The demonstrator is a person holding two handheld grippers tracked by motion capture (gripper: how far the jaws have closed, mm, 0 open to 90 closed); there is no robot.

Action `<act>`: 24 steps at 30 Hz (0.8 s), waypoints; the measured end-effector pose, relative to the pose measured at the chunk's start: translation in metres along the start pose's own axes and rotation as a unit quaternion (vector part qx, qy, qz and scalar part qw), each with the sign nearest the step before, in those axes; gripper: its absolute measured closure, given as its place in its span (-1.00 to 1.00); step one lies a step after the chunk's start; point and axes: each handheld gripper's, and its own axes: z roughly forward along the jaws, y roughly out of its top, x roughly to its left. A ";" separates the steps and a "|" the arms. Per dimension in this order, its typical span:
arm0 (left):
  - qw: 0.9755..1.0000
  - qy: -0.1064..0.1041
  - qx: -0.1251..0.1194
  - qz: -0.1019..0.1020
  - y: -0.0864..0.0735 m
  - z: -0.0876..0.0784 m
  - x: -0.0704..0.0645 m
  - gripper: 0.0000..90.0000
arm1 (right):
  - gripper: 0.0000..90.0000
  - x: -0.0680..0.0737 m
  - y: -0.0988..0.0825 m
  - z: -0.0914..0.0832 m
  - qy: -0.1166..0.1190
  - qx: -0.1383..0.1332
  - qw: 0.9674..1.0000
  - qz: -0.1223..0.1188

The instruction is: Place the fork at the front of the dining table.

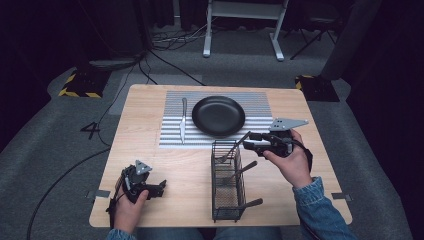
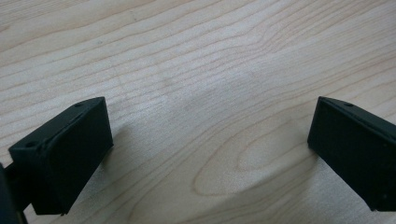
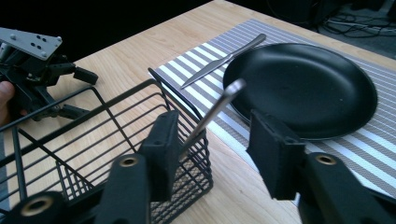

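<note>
Utensil point(image 3: 219, 108) head hidden in basket point(image 3: 116, 100); right gripper point(image 3: 212, 140) grip unclear, perhaps touching.

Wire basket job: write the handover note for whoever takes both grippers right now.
Left gripper: open, resting on the table.
Right gripper: open around a utensil handle rising from the wire basket, not clamped.
Done: knife lies on the striped mat beside the black plate.
Left, probably: grip and place this utensil; two more handles remain in the basket.
</note>
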 end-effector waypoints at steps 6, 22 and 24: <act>1.000 0.000 0.000 0.000 0.000 0.000 0.000 -1.00 | 0.49 0.000 0.007 0.009 0.004 0.012 1.000 0.004; 1.000 0.000 0.000 0.000 0.000 0.000 0.000 -1.00 | 0.75 0.002 0.009 0.013 0.011 0.024 0.999 0.018; 1.000 0.000 0.000 0.000 0.000 0.000 0.000 -1.00 | 0.76 0.005 0.011 0.012 0.016 0.023 0.999 0.016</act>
